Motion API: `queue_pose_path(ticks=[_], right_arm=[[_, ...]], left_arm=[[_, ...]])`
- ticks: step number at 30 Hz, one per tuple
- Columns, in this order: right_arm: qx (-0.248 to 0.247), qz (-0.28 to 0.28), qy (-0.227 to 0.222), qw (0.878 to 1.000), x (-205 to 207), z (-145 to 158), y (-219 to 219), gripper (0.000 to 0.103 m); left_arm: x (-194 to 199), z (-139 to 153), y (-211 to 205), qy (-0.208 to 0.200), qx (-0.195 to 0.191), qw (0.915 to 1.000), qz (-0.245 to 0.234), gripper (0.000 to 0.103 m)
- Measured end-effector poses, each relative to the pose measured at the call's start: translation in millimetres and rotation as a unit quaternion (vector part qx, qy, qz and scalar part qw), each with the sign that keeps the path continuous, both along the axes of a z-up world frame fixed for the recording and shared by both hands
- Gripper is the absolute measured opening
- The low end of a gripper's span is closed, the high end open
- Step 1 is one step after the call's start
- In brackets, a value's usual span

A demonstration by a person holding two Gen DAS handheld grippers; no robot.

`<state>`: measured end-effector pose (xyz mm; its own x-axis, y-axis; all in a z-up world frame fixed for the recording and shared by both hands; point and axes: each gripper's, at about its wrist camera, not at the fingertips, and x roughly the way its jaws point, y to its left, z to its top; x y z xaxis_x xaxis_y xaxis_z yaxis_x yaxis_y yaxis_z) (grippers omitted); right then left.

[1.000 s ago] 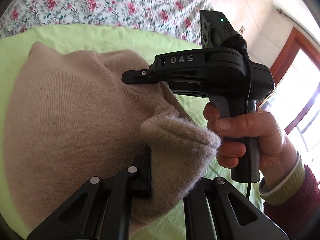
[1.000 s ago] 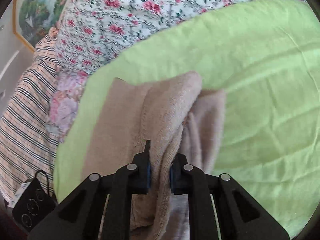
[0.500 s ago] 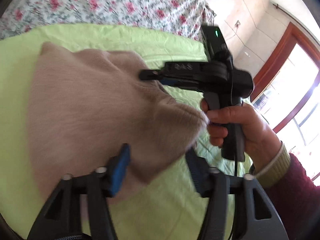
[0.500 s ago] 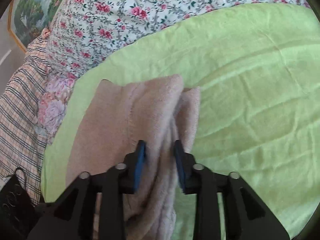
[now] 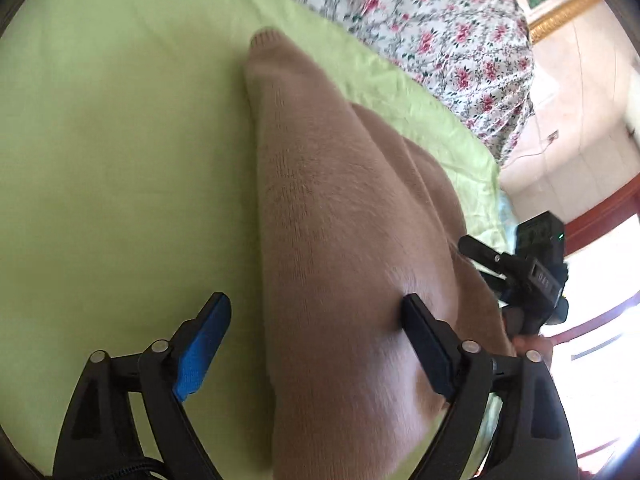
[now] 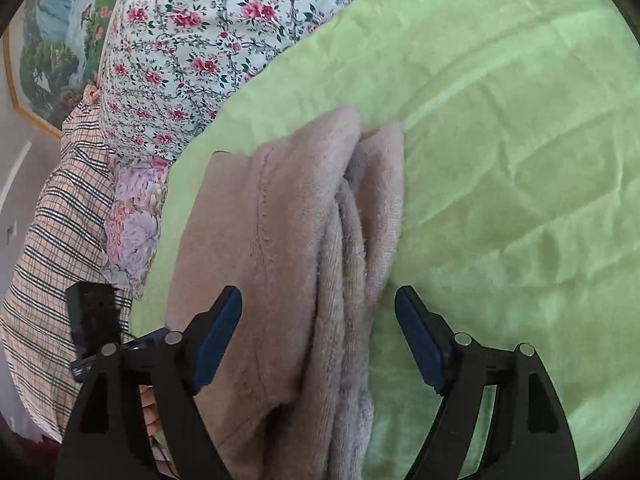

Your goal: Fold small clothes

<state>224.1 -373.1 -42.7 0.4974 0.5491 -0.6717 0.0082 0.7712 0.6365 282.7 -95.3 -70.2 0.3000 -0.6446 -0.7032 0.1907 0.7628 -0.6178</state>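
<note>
I have both claws spread wide and gripping nothing. The left claw (image 5: 316,344) straddles the beige knit garment (image 5: 340,240); the right claw (image 6: 318,336) straddles its layered edge. The garment (image 6: 288,240) lies lower centre of frame on the green bed cover (image 6: 500,120), doubled lengthwise. I judge one fold complete and a crosswise fold outstanding. No containers are in view.

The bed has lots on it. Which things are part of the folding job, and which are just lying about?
Part of the job:
- beige knitted garment, folded lengthwise
- left gripper, open
- right gripper, open
- green sheet it lies on

Just lying about:
- floral quilt
- checked cloth
- framed picture
</note>
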Motion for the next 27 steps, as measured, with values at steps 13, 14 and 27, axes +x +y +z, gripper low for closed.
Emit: queue_pose_path(ticks=[13, 14, 27], right_arm=[[0.01, 0.004, -0.02, 1.0, -14.0, 15.1, 37.1, 0.029], [0.011, 0.009, -0.024, 1.0, -16.8, 18.5, 45.4, 0.029], [0.075, 0.112, -0.03, 0.99, -32.5, -5.3, 189.0, 0.029]], left_arm=[[-11.2, 17.0, -3.3, -0.063, -0.019, 0.9972, -0.036, 0.04], [-20.4, 24.4, 4.5, -0.074, -0.016, 0.9965, -0.036, 0.039], [-116.2, 50.0, 155.7, -0.092, 0.044, 0.9944, 0.025, 0.04]])
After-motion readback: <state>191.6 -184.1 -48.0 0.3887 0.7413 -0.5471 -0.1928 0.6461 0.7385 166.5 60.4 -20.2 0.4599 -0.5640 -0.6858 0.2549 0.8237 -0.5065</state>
